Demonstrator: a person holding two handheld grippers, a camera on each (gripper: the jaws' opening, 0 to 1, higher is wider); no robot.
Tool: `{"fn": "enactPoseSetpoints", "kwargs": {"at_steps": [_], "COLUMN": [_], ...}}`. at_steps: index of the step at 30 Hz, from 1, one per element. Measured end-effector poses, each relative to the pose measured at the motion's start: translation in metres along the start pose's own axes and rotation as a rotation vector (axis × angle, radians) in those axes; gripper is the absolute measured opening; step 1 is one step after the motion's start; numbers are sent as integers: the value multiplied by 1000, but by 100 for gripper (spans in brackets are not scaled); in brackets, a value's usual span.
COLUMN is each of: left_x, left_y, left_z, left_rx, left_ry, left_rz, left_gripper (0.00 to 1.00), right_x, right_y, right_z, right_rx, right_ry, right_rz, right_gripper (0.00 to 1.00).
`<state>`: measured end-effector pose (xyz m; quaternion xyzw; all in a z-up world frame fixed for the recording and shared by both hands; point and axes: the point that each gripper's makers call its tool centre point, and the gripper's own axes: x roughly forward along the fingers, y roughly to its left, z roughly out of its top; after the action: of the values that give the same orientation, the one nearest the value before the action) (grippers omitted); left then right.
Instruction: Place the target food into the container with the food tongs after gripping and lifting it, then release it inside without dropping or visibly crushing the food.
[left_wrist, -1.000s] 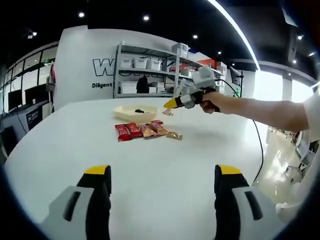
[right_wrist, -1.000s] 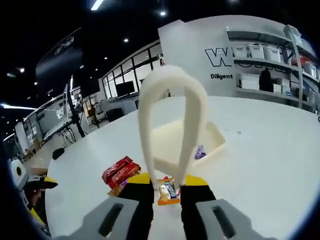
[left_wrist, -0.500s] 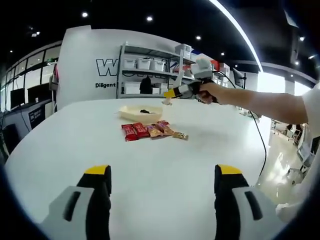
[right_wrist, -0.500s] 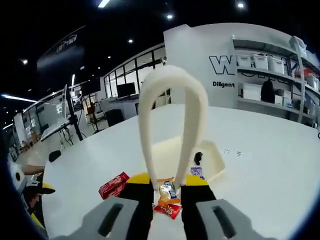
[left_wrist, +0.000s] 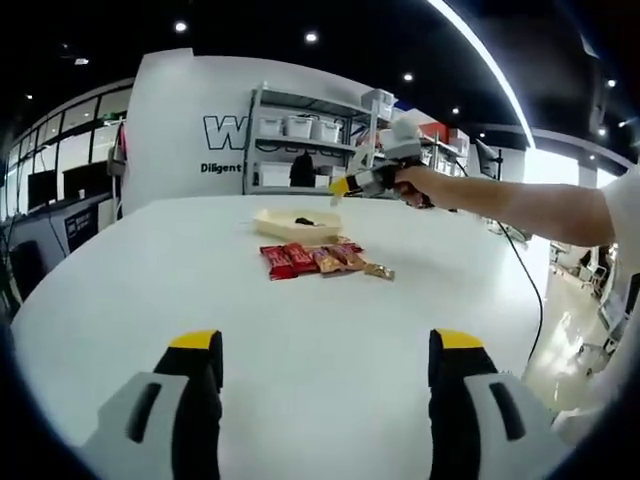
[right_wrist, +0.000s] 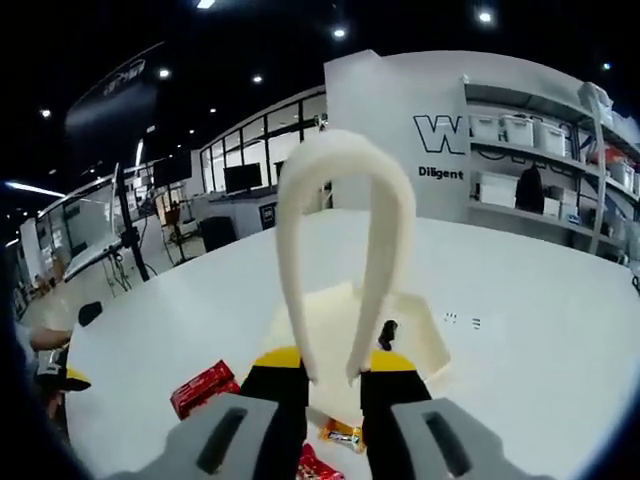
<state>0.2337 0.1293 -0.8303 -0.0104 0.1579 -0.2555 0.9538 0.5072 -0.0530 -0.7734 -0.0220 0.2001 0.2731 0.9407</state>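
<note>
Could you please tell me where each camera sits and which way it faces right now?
Left gripper view: rides the left gripper, low over the table, facing the shelves; the person's arm holds the right gripper above the tray.
Right gripper view: rides the right gripper, looking down along the tongs onto the tray.
Shared: tray, snack bars.

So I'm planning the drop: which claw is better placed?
Right. The right claw holds the tongs over the container; the left claw sits open, far back.
</note>
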Motion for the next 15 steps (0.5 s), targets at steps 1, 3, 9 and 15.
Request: {"fn": "enactPoseSetpoints", "kwargs": {"at_steps": [1,3,9,15], "left_x": [0,1,2,5], "left_y": [0,3,6,-1], "left_z": [0,-3,-6,-5], "left_rx": [0,-3,0,1], "left_ry": [1,9,22,17], "left_rz": [0,6,10,-6], "left_gripper": [83,83,83,83], "right_x": [1,10,4,-8], "right_y": [-1,-5,-3,-1], "right_z": [-1,-8,-13,-20], "right_rx": [0,26,14,10], "right_ry": [2,14,21,21], "right_rz": [-4,8,11,26], "right_gripper": [12,12,13,13]}}
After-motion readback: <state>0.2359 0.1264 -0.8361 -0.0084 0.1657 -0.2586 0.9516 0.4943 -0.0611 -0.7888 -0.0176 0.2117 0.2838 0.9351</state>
